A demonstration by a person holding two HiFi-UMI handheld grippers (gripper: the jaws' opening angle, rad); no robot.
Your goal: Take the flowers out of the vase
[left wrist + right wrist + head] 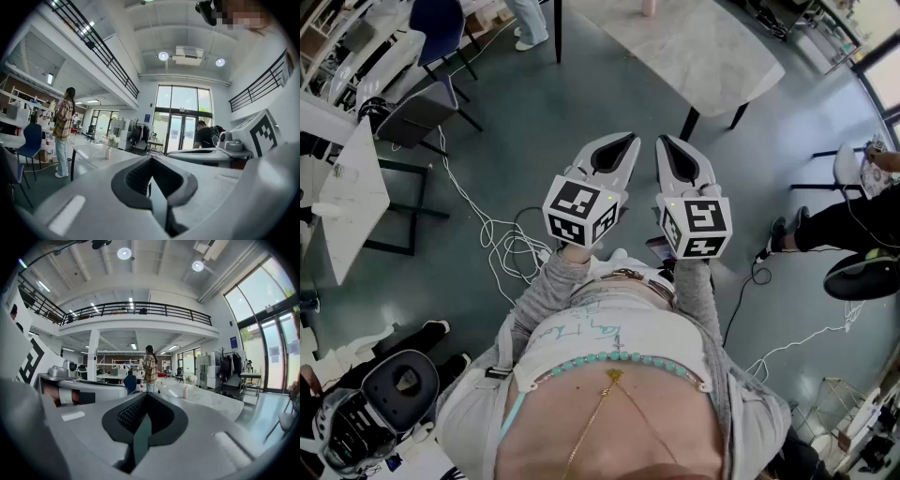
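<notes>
A small pale vase (pixel 108 153) with white flowers (pixel 112 139) stands on a long marble-topped table (pixel 96 157) far ahead; the right gripper view shows the same vase (pixel 185 392) and flowers (pixel 189 379). In the head view only the vase's base (pixel 649 7) shows, at the top edge on the table (pixel 703 56). I hold both grippers close to my chest, side by side, well short of the table. The left gripper (pixel 614 141) is shut and empty. So is the right gripper (pixel 671 142), jaws closed on nothing.
A person in a plaid shirt (pixel 150 367) stands by the table's far side. A blue chair (pixel 441 28) and a grey chair (pixel 417 112) stand at the left, with white cables (pixel 502 239) on the floor. A seated person's legs (pixel 839 225) are at the right.
</notes>
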